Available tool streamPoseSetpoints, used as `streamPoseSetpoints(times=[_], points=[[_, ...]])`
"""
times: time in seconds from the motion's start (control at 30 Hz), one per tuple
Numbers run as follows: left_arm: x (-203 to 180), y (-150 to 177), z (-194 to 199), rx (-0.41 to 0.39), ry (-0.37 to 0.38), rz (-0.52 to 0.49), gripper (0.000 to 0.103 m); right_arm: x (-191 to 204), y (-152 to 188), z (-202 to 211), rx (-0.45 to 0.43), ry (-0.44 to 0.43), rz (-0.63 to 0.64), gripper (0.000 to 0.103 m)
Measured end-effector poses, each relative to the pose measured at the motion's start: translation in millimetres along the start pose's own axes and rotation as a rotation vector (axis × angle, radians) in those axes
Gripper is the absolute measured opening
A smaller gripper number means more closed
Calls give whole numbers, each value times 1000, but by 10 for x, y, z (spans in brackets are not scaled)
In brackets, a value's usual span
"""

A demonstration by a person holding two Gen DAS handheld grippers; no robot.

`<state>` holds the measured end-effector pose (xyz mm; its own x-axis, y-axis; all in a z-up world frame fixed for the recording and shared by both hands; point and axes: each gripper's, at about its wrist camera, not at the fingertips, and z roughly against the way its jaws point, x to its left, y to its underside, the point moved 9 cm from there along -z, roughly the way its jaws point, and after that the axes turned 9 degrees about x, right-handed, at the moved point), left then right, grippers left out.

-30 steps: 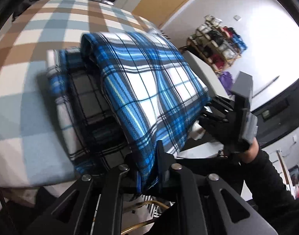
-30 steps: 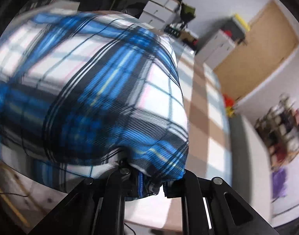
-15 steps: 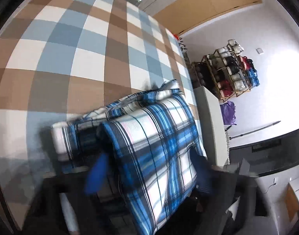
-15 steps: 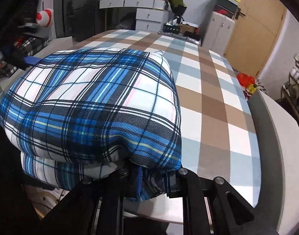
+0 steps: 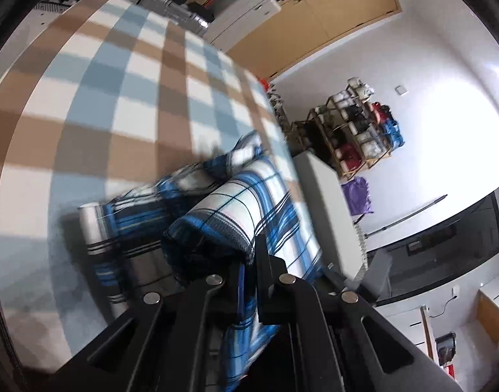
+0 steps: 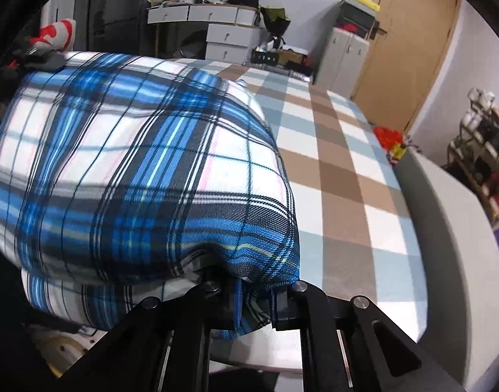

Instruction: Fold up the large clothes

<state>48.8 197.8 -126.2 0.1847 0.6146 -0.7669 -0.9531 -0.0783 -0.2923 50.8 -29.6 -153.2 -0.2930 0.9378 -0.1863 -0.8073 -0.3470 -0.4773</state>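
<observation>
A blue, white and black plaid garment [image 5: 249, 209] lies folded in layers on the checked bed [image 5: 125, 104]. My left gripper [image 5: 247, 281] is shut on the near edge of its upper layer, which hangs down between the fingers. In the right wrist view the same plaid garment [image 6: 145, 170] bulges up close in front of the lens. My right gripper [image 6: 254, 297] is shut on its near lower edge, above a lower plaid layer [image 6: 86, 297]. The checked bed [image 6: 340, 176] stretches beyond it.
A grey bed frame edge [image 5: 331, 209] runs along the bed's right side. A shoe rack [image 5: 357, 134] stands by the white wall, a wooden door [image 6: 409, 52] and white cabinets [image 6: 347, 55] beyond the bed. Drawers and clutter [image 6: 216, 23] stand at the far end.
The left gripper, blurred and away from the cloth half a second ago, is now closed on the upper layer's near edge. The right gripper keeps its hold; the garment has shifted slightly.
</observation>
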Motion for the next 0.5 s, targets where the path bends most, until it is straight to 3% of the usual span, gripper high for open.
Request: streamPoseSetpoints(times=[0.2,0.33,0.5], points=[[406,108,-183,17,-97,83,0,-36,-24,-5,1,6,-22,11],[445,212,-133,12,-198,46,0,-34,-10,-39,12,17,-16,11],[190,165,153,-40,-204,-18,0,-28,1,-39,15,-5,-19,12]])
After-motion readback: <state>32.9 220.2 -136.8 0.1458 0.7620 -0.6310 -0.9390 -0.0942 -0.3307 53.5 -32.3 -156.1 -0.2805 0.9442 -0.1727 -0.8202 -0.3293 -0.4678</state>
